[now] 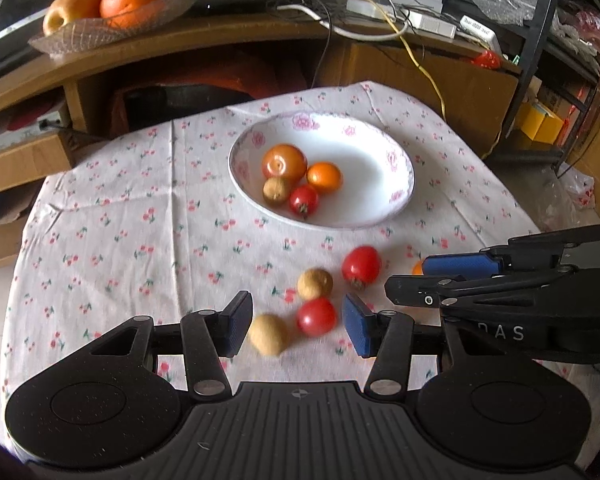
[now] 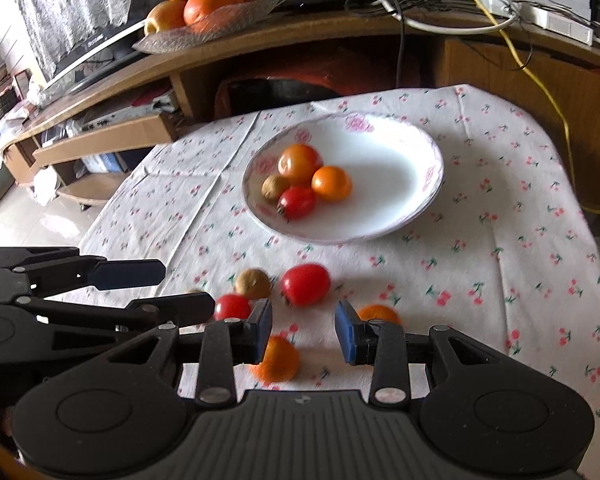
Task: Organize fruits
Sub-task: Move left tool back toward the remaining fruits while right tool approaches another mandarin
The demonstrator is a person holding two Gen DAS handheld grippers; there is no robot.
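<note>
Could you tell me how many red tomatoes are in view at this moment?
3: one in the bowl, two on the cloth, the farther and the nearer. Others may hide behind the grippers.

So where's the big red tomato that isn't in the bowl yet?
The big red tomato lies on the cherry-print tablecloth in front of the white bowl. A brown fruit sits just to its left in both views.
</note>
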